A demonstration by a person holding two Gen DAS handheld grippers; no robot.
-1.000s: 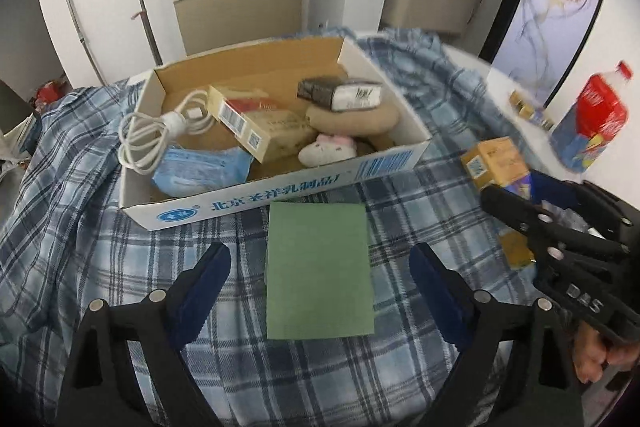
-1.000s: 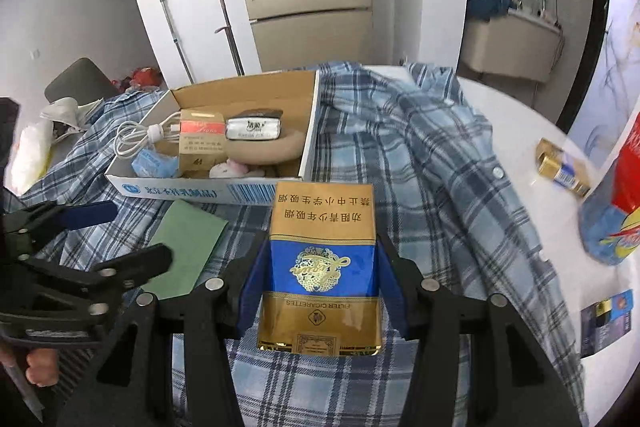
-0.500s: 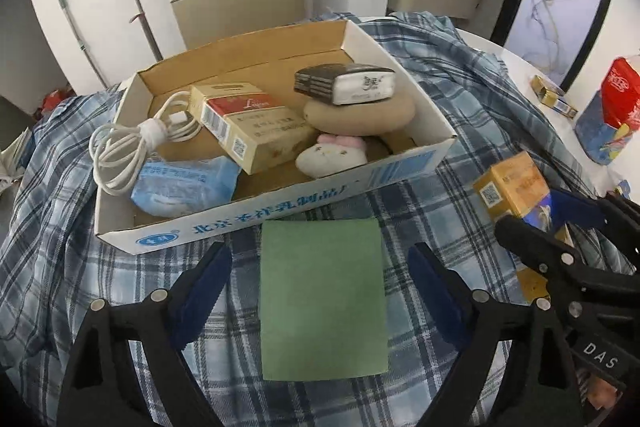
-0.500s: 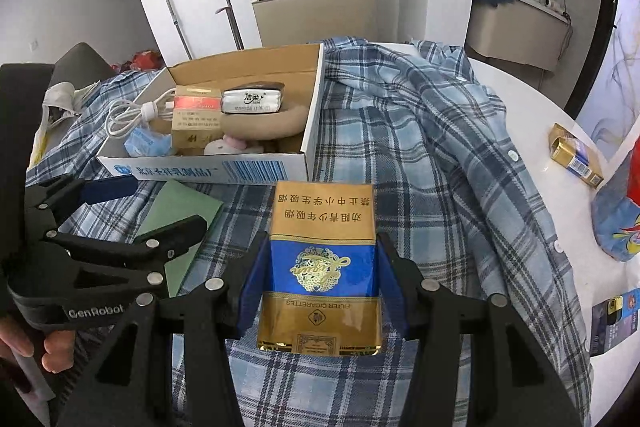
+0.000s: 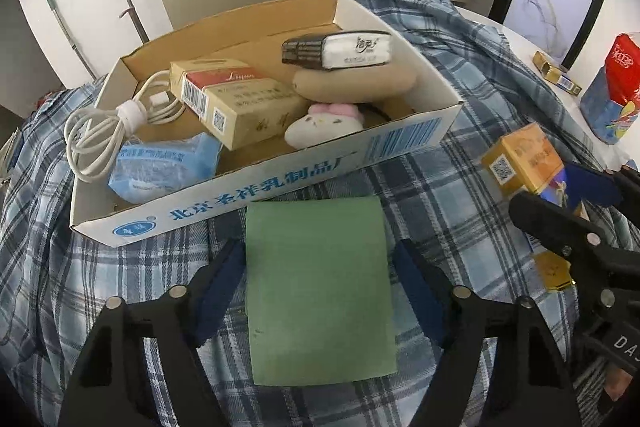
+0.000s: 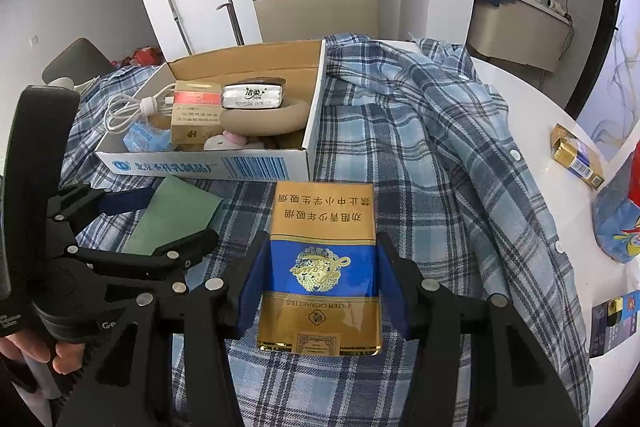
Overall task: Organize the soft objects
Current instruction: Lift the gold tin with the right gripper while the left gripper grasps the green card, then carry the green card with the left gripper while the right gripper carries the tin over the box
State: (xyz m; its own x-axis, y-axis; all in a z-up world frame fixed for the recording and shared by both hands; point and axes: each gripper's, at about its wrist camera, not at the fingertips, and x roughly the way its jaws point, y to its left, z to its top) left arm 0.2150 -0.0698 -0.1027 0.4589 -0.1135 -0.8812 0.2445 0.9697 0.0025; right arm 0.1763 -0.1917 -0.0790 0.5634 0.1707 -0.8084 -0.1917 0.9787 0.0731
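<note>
- Flat green rectangular sponge pad (image 5: 320, 291): in the right wrist view, its near end is hidden behind the black left gripper (image 6: 176, 223).
- Gold-and-blue cigarette pack (image 6: 320, 267): side faces covered by the right gripper's blue pads (image 6: 250, 291); in the left wrist view largely hidden behind that gripper.
- White plush toy with pink ears (image 5: 324, 125): lower part concealed by the front wall of the open cardboard box (image 5: 280, 183).
- Red-and-blue bottle (image 5: 612, 91): cut off by the picture's right edge.
- Person's hand (image 6: 36, 347): only fingertips visible at the left edge.
</note>
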